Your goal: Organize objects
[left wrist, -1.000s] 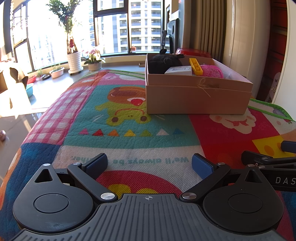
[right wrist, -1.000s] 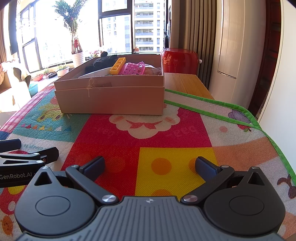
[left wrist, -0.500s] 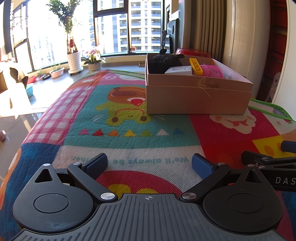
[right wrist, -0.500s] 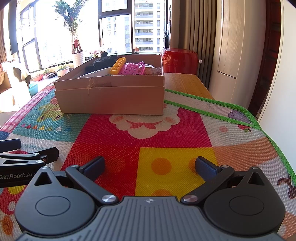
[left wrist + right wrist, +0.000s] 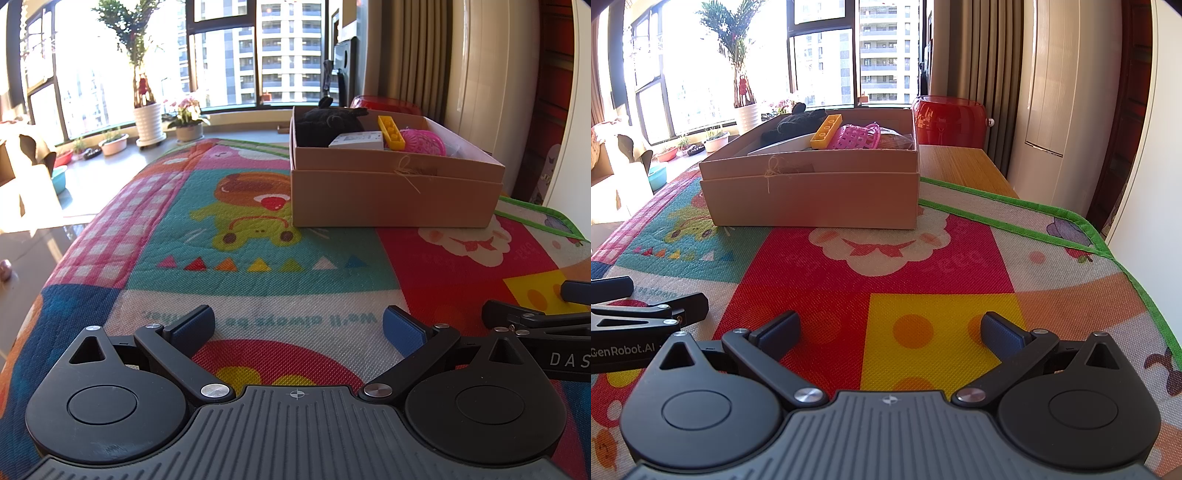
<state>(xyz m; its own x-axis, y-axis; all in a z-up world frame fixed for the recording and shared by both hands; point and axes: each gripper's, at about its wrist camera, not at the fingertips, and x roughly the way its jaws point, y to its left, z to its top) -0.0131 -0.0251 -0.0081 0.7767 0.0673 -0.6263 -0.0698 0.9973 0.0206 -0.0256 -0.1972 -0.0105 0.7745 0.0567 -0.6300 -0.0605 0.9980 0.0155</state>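
Both my left gripper [image 5: 299,326] and right gripper [image 5: 892,330] rest spread, empty; next I reach the far cardboard box [image 5: 812,195].

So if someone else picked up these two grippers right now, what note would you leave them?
Left gripper: open, holding nothing, low over the colourful play mat.
Right gripper: open, holding nothing, beside it.
The tan cardboard box stands ahead on the mat, holding a yellow toy brick, a pink plastic basket, a black plush item and a white carton.
No loose items visible on the mat; what remains is unclear.
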